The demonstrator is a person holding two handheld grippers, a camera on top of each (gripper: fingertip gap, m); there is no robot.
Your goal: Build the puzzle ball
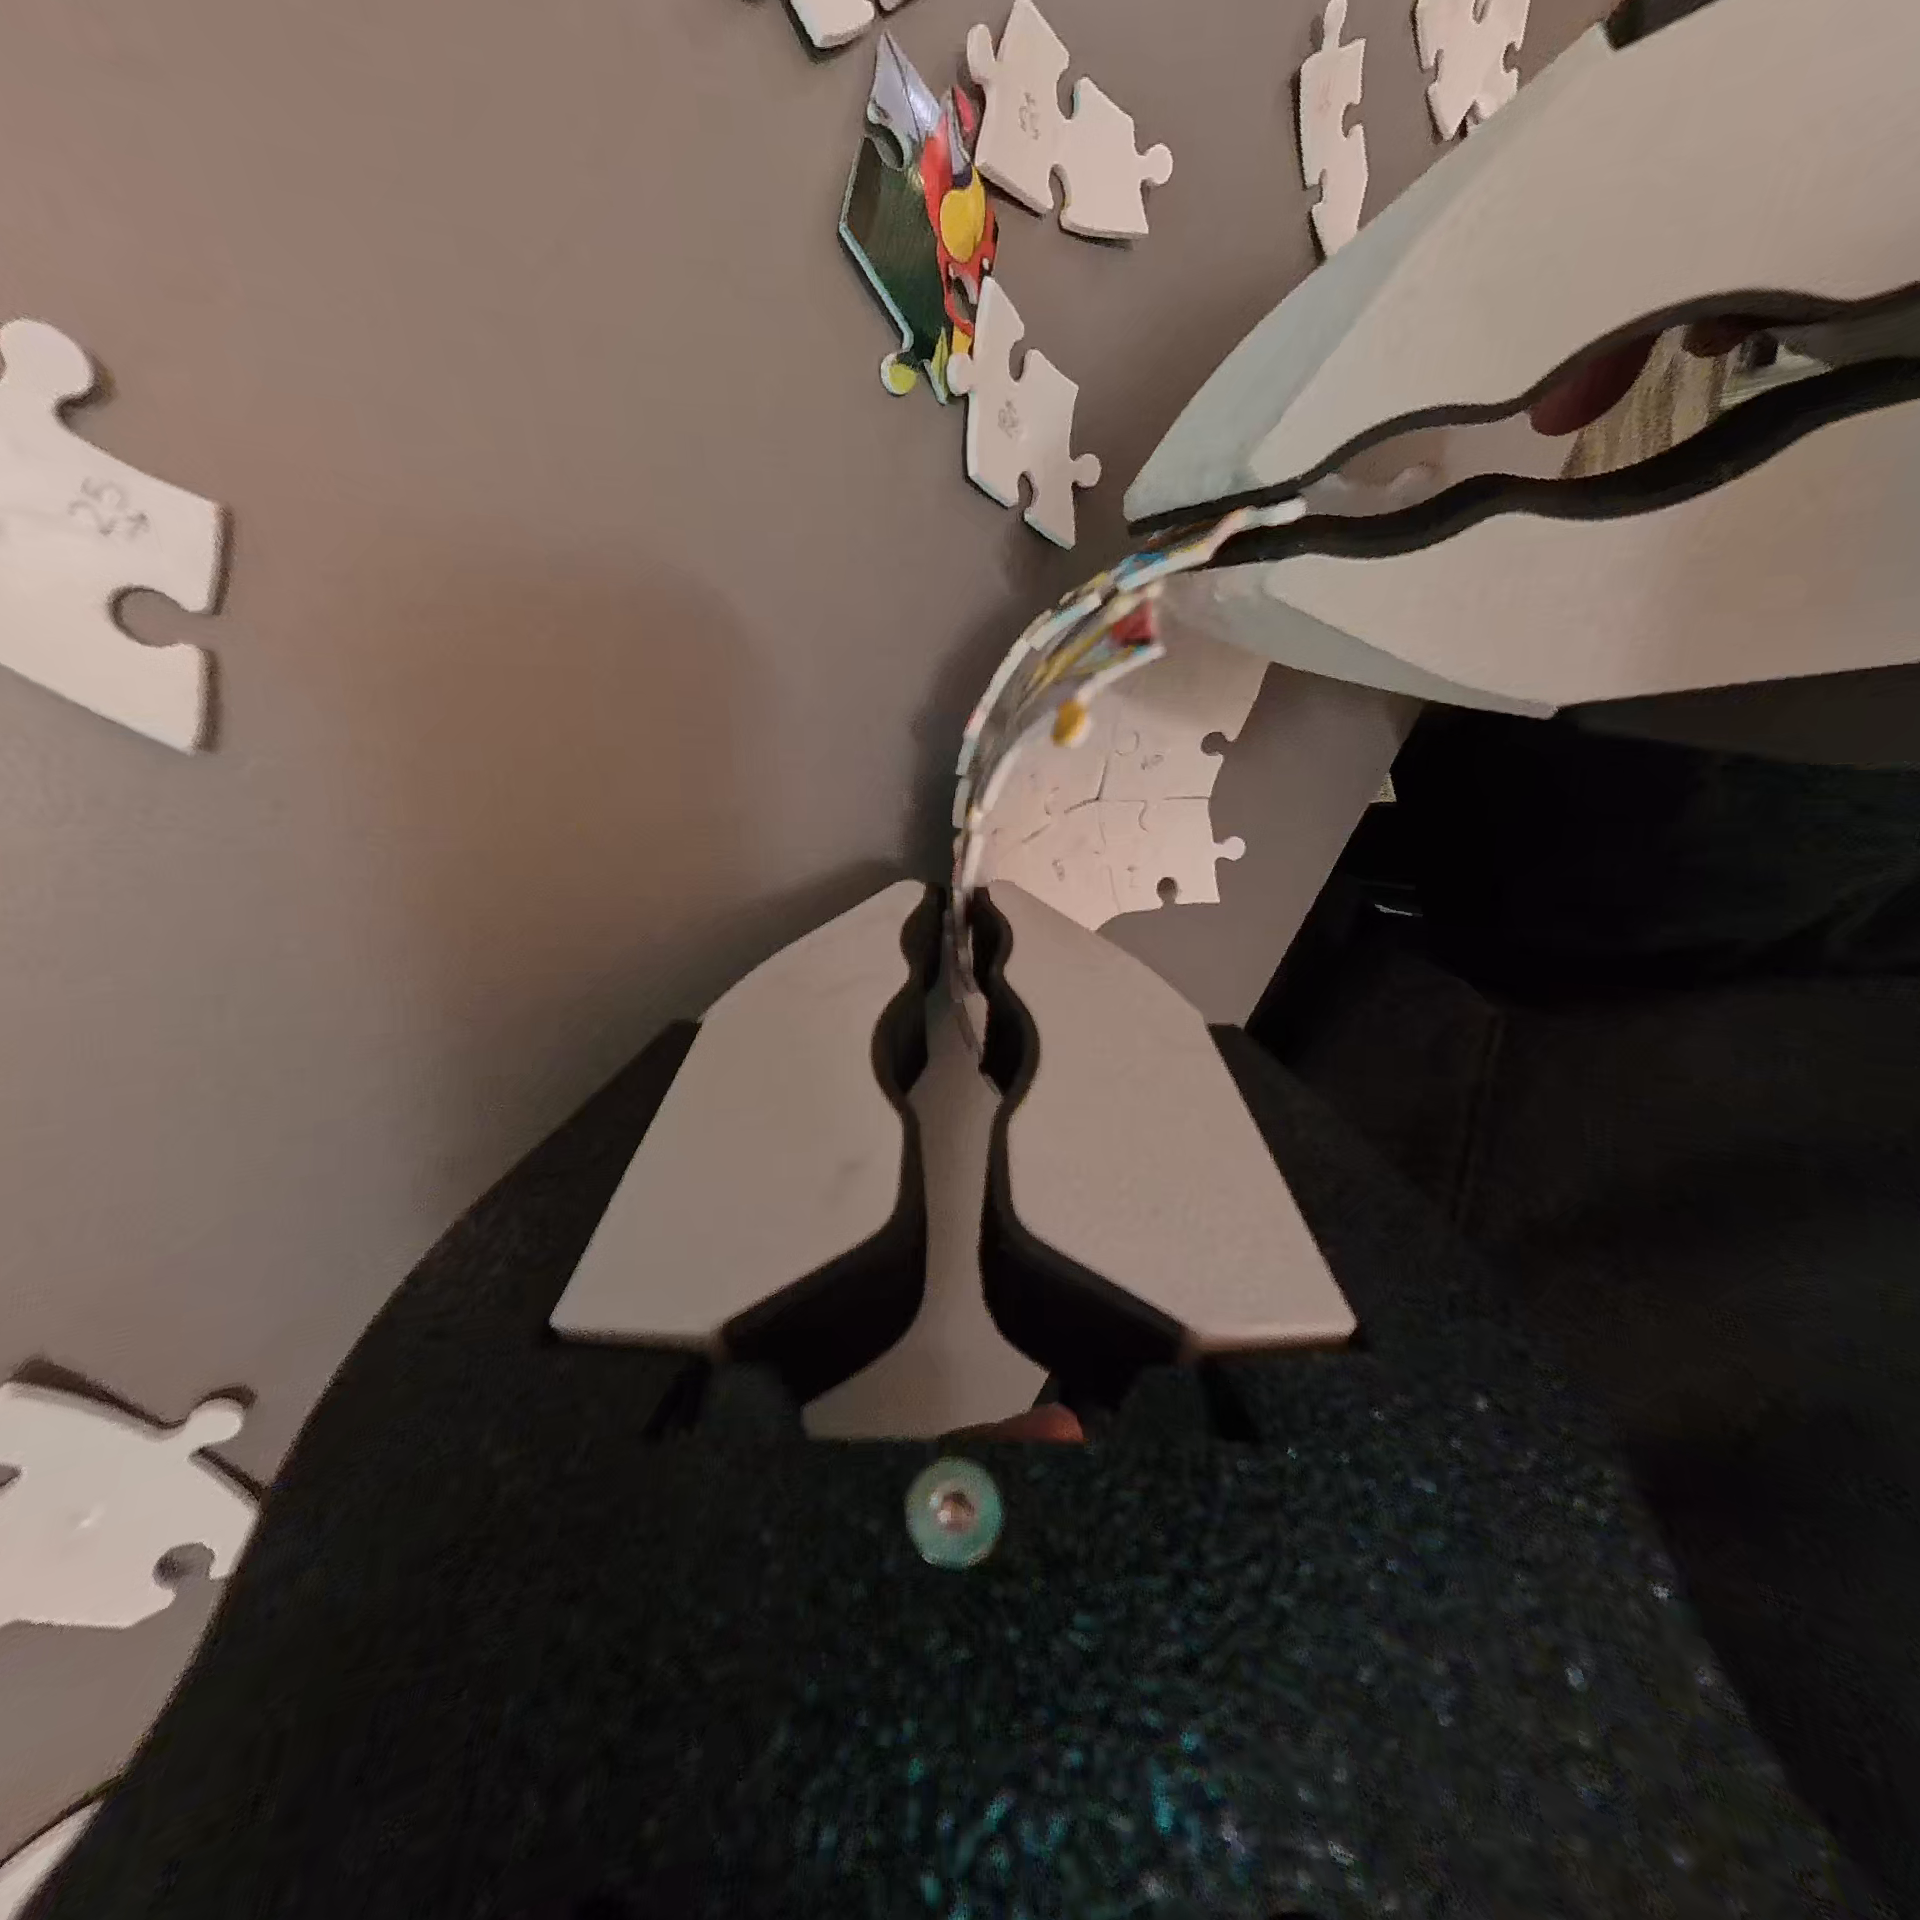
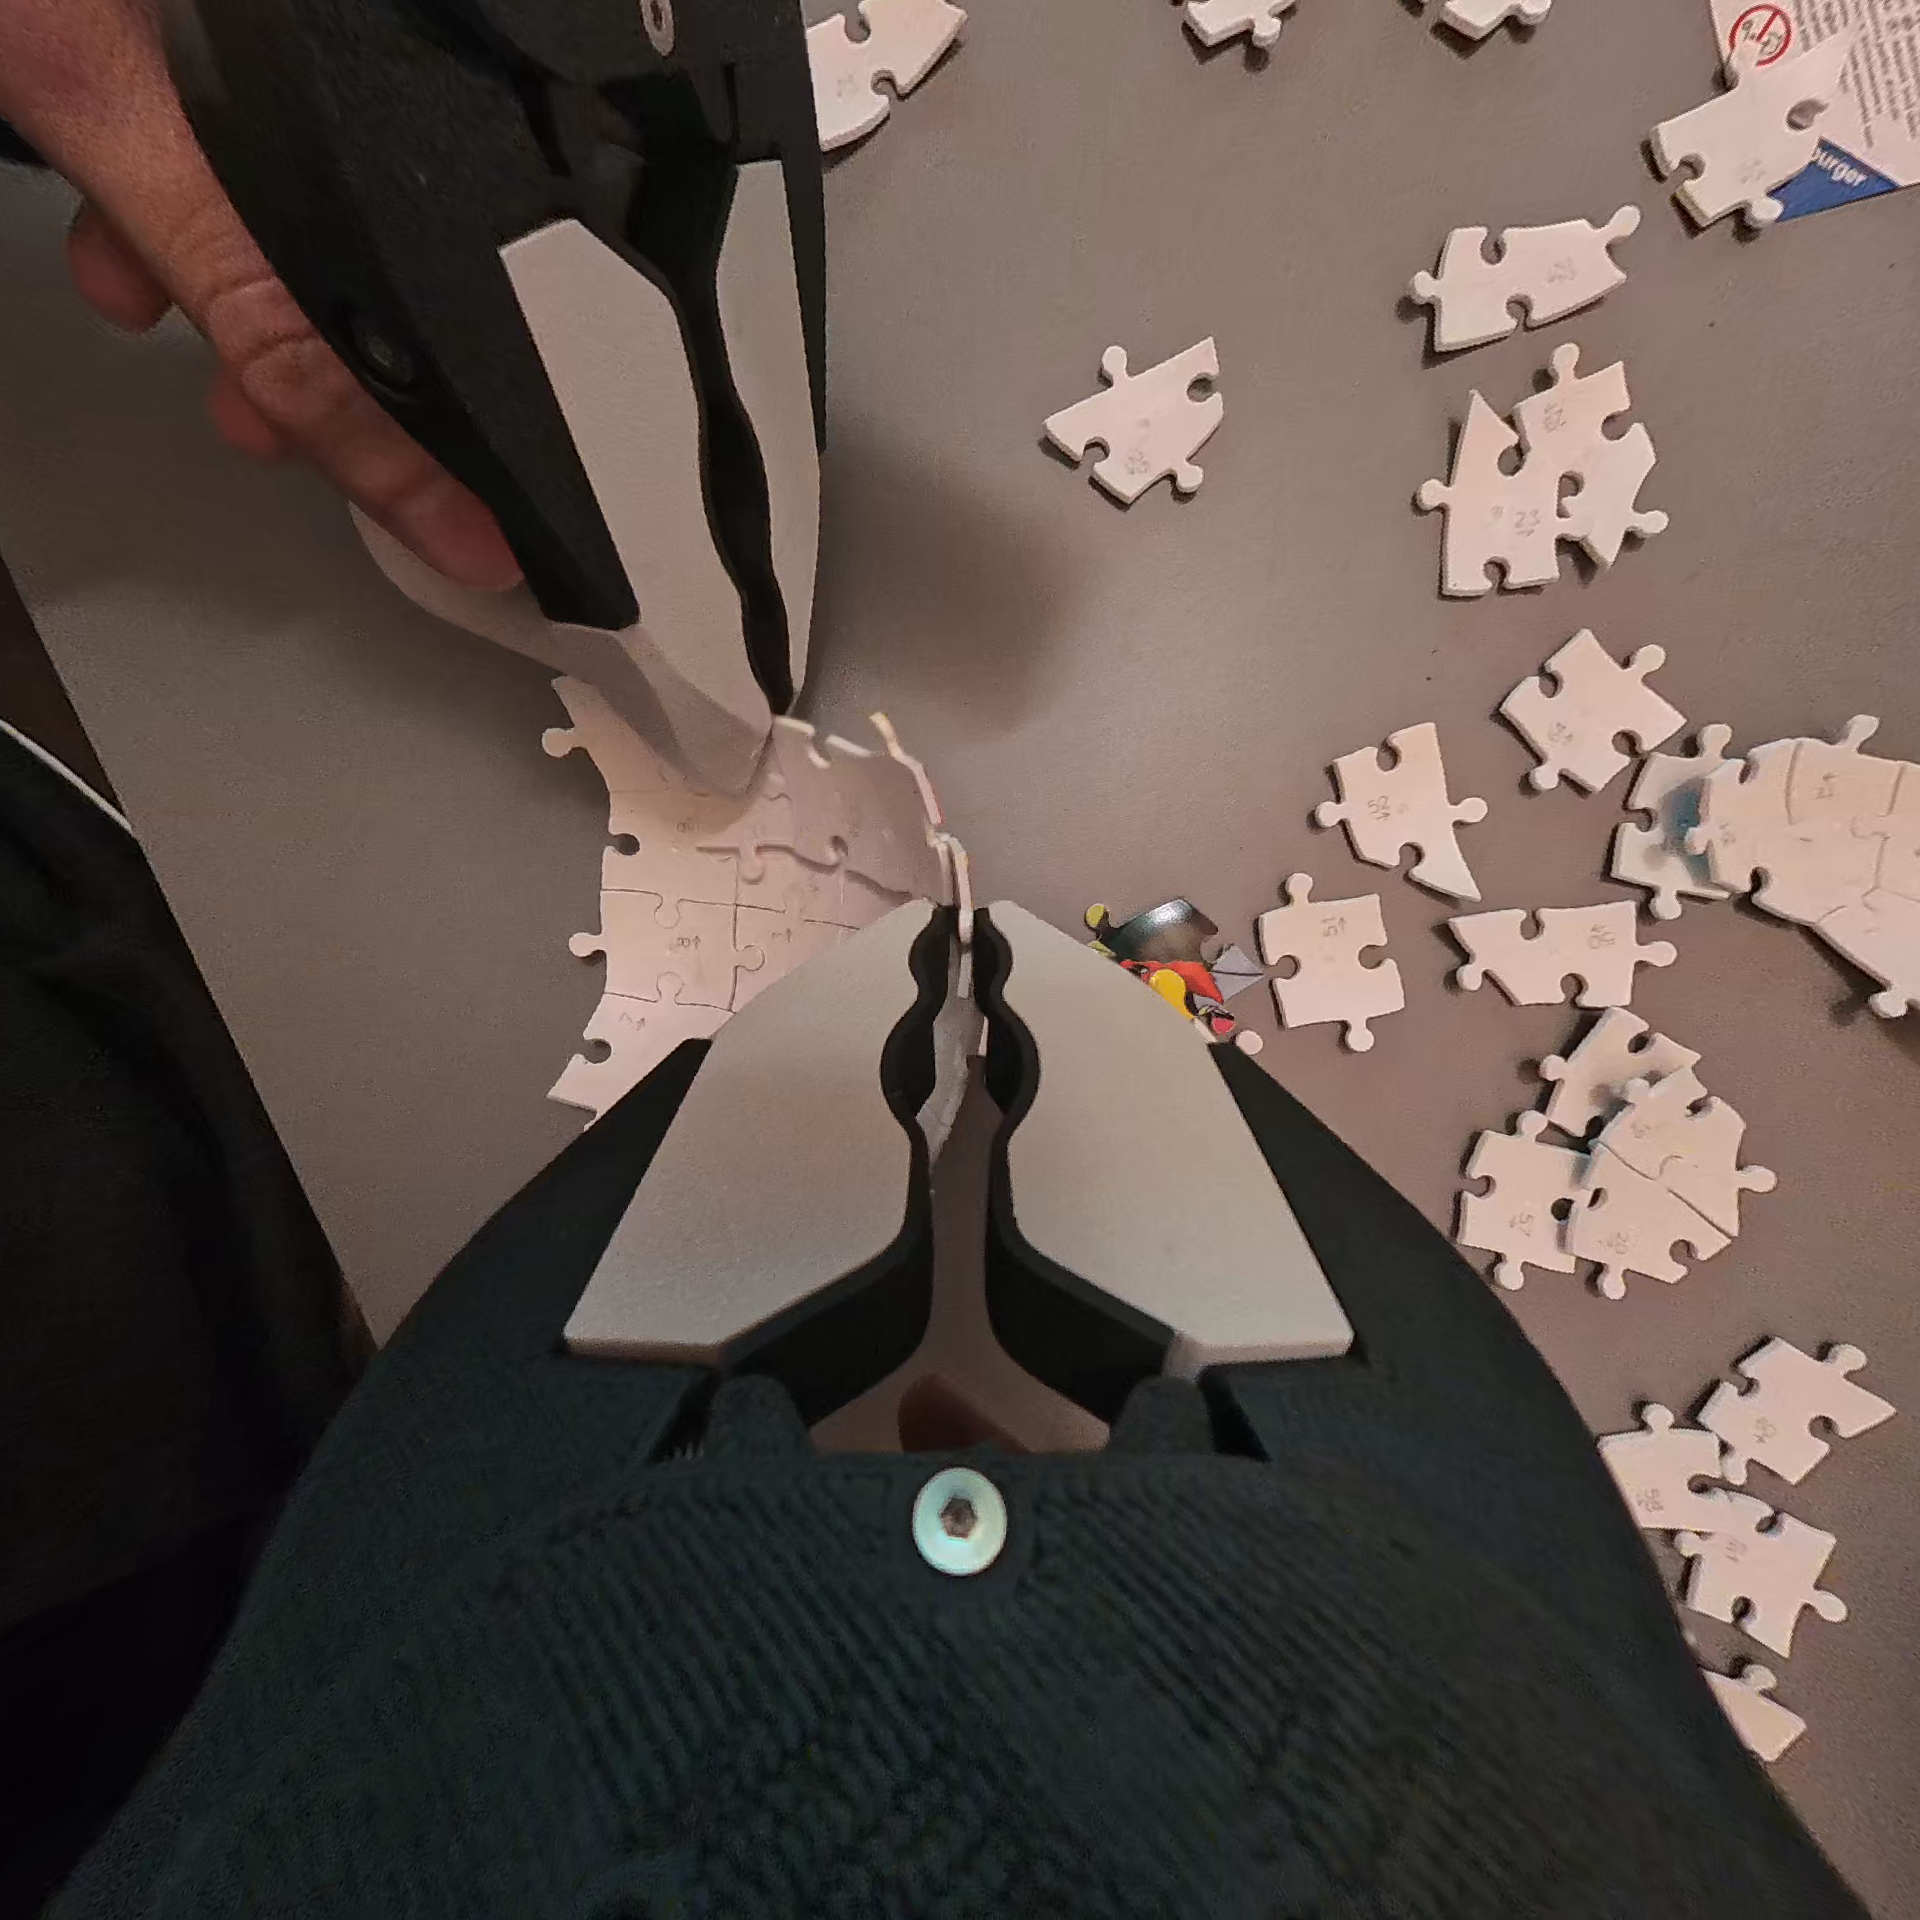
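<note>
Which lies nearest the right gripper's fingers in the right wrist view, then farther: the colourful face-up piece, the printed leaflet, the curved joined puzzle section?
1. Curved joined puzzle section, clamped in the right gripper.
2. Colourful face-up piece, just right.
3. Printed leaflet, top-right corner.

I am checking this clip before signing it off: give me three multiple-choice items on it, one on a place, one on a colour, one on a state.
1. Where does the picture-side-up puzzle piece lie?
A. on the grey table, just right of the right gripper's fingers
B. on top of the printed leaflet
C. between the left gripper's fingers

2. What colour are the upturned backs of the loose puzzle pieces?
A. blue
B. white
C. black

3. How is the curved joined puzzle section held?
A. lying flat, untouched
B. by the left gripper alone
C. gripped at its edges by both grippers

Answers: 1 A, it lies on the table beside those fingers. 2 B, the numbered backs are white. 3 C, the right gripper and left gripper each clamp an edge.
</note>
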